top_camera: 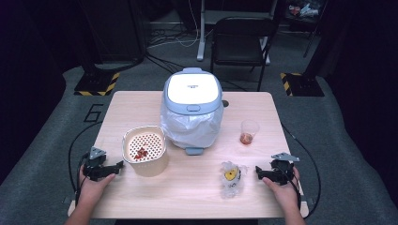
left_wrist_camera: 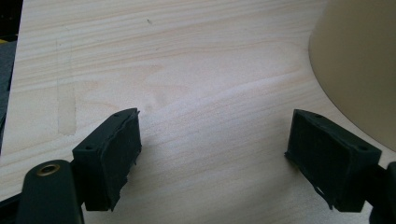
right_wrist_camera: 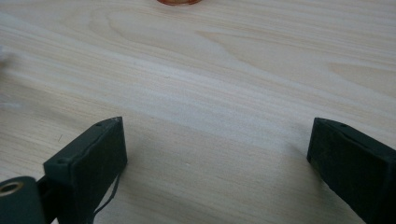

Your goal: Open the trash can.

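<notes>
While both claws gape, cup (right_wrist_camera: pixel 179 2) cut off — contents unclear.

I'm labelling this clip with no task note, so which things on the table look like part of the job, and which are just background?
Likely part of the job (a guess):
bin with bag liner
cream strainer basket
plastic cup
crumpled wrapper
left hand-held gripper, open
right hand-held gripper, open

Just around:
folding chair
floor cables

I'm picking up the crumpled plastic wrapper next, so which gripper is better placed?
Probably the right gripper: open, fingers pointing at the wrapper just beside it. The left gripper, also open, sits by the beige basket.
</notes>
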The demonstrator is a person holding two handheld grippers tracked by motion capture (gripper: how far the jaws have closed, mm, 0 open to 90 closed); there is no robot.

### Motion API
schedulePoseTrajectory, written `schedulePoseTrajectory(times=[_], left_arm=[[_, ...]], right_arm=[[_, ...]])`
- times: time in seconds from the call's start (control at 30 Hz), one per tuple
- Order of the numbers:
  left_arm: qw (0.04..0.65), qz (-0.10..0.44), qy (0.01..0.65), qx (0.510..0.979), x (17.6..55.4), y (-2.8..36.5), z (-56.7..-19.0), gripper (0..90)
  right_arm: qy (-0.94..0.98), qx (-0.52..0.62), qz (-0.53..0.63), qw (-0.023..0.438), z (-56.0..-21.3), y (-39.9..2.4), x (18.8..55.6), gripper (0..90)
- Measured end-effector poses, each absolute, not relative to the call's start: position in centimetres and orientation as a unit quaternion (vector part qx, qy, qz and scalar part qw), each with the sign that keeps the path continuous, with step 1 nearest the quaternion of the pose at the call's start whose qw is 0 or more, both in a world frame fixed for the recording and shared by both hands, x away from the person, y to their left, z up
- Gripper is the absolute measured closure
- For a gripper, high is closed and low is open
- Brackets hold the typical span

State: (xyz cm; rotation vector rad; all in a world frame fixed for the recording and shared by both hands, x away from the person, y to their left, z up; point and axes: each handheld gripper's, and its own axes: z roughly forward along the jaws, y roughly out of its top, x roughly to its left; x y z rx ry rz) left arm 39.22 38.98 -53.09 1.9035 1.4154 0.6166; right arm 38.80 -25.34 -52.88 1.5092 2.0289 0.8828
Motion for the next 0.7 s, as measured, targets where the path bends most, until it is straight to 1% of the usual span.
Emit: schedulePoseTrajectory(times=[0.7], left_arm=[[0.338,0.237,0.544,0.73,39.21,38.96,-53.1,17.3]], right_arm=[[0.738,0.547,0.321,0.231,-52.87,-25.4,38.81,5.2]])
